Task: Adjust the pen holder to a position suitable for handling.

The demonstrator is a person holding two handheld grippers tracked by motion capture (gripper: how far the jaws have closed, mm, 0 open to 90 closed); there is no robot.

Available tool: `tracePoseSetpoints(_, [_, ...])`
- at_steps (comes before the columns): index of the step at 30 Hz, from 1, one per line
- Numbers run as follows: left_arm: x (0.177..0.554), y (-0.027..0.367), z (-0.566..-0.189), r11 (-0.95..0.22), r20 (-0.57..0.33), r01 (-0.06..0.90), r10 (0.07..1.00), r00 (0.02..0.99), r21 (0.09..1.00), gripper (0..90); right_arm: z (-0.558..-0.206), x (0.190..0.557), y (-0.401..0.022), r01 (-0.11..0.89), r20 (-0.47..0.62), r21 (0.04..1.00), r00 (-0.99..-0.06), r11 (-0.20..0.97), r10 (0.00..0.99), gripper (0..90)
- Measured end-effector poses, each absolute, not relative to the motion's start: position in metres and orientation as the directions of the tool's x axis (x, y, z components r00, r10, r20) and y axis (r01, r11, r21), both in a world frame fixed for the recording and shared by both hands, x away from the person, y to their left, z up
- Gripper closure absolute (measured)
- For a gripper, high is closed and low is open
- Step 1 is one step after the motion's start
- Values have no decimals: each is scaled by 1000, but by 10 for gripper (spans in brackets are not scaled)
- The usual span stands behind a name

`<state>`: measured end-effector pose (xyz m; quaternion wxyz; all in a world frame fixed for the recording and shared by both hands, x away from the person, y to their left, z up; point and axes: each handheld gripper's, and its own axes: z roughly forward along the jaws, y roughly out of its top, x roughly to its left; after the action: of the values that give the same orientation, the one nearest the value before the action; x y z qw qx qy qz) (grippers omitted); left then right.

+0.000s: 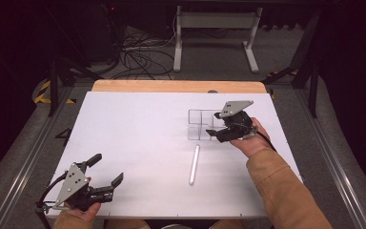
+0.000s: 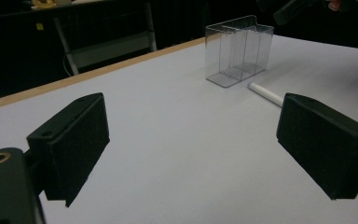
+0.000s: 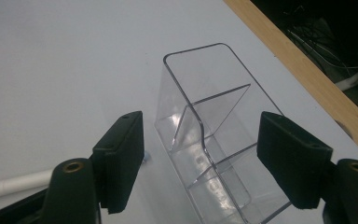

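Note:
A clear plastic organizer (image 1: 201, 125) with several compartments stands upright right of the table's middle. A white tube (image 1: 194, 164) lies flat just in front of it. My right gripper (image 1: 214, 124) is open at the organizer's right end. In the right gripper view its jaws stand wide on either side of the organizer (image 3: 205, 93) without touching it, my right gripper (image 3: 203, 158) slightly above, the tube (image 3: 14, 184) at lower left. My left gripper (image 1: 108, 168) is open and holds nothing at the front left. From my left gripper (image 2: 200, 140), the organizer (image 2: 237, 51) and tube (image 2: 265, 93) lie far off.
The white table top (image 1: 138, 133) has a wooden strip (image 1: 176, 86) along its far edge. Beyond it, cables (image 1: 138, 55) lie on the floor beside a white desk frame (image 1: 214, 33). Dark stands flank the table on both sides.

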<state>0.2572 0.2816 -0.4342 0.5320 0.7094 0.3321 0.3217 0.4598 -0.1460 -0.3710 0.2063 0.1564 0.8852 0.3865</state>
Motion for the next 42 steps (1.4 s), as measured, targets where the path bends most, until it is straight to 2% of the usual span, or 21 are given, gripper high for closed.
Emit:
tracePoseSetpoints(2, [257,281,-434,-211,101,128,814,572,969,101,-372,463,-146,113,-249,742,-869,661,428,335])
tracePoseSetpoints(4, [257,281,-434,-212,102,128,814,572,969,101,-373,465,-145,86,-278,726,-871,683,405,393])
tracePoseSetpoints(6, [258,281,-435,-213,102,130,813,573,968,101,-375,467,-142,66,-305,701,-873,710,382,400])
tracePoseSetpoints(24, [258,281,-435,-212,98,134,812,575,968,103,-383,492,-124,74,-295,580,-909,811,295,582])
tracePoseSetpoints(37, [258,282,-436,-214,97,136,808,581,967,106,-395,501,-109,62,-291,517,-925,854,244,616])
tracePoseSetpoints(42, [259,282,-436,-216,100,135,808,581,967,106,-398,501,-104,48,-295,489,-931,871,217,668])
